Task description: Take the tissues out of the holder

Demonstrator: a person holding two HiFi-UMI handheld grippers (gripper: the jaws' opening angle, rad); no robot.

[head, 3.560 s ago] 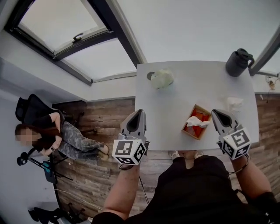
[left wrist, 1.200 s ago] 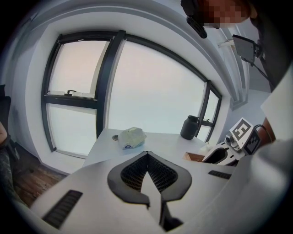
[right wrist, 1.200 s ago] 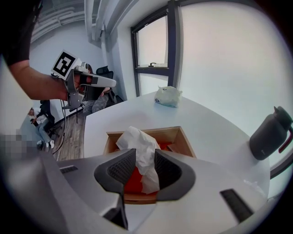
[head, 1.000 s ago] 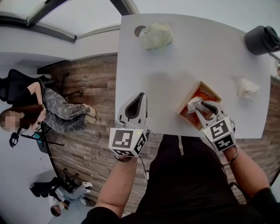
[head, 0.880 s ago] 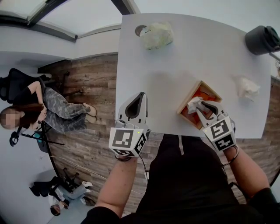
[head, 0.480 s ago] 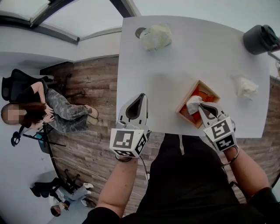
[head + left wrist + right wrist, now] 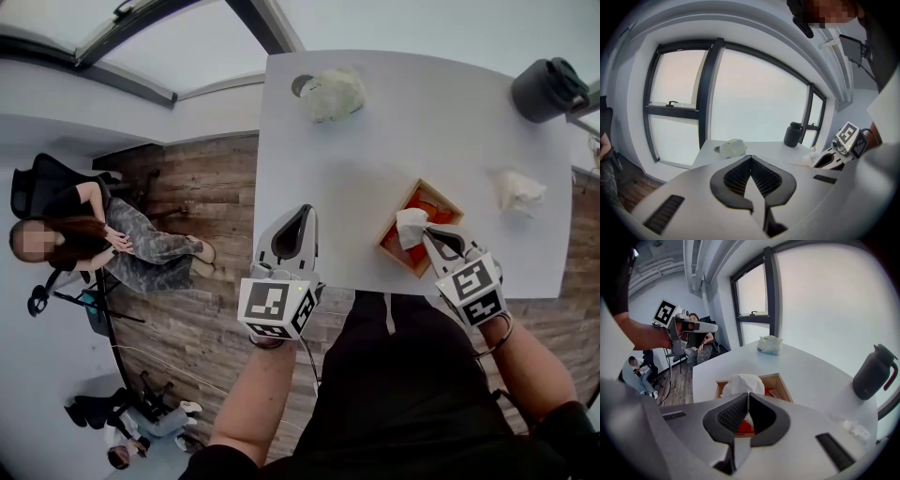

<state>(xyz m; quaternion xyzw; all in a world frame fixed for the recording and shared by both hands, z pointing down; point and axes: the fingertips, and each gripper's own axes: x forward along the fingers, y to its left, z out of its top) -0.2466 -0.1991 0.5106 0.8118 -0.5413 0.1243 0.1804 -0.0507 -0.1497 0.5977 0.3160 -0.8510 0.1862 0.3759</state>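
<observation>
A wooden holder (image 7: 441,202) with an orange lining stands near the front edge of the white table (image 7: 375,150). A white tissue (image 7: 410,225) sticks up out of it. My right gripper (image 7: 425,233) is shut on this tissue's near side, just above the holder's front left part. In the right gripper view the tissue (image 7: 743,384) bulges above the closed jaws, with the holder (image 7: 780,380) behind it. My left gripper (image 7: 301,213) hovers over the table's front left corner, shut with nothing in it.
A crumpled white tissue (image 7: 516,190) lies on the table to the right of the holder. A pale green bundle (image 7: 333,94) sits at the far left and a black jug (image 7: 547,89) at the far right. A seated person (image 7: 84,239) is on the floor side, left.
The right gripper's jaws stood open around the tissue one second ago and have closed on it. The left gripper has kept its place.
</observation>
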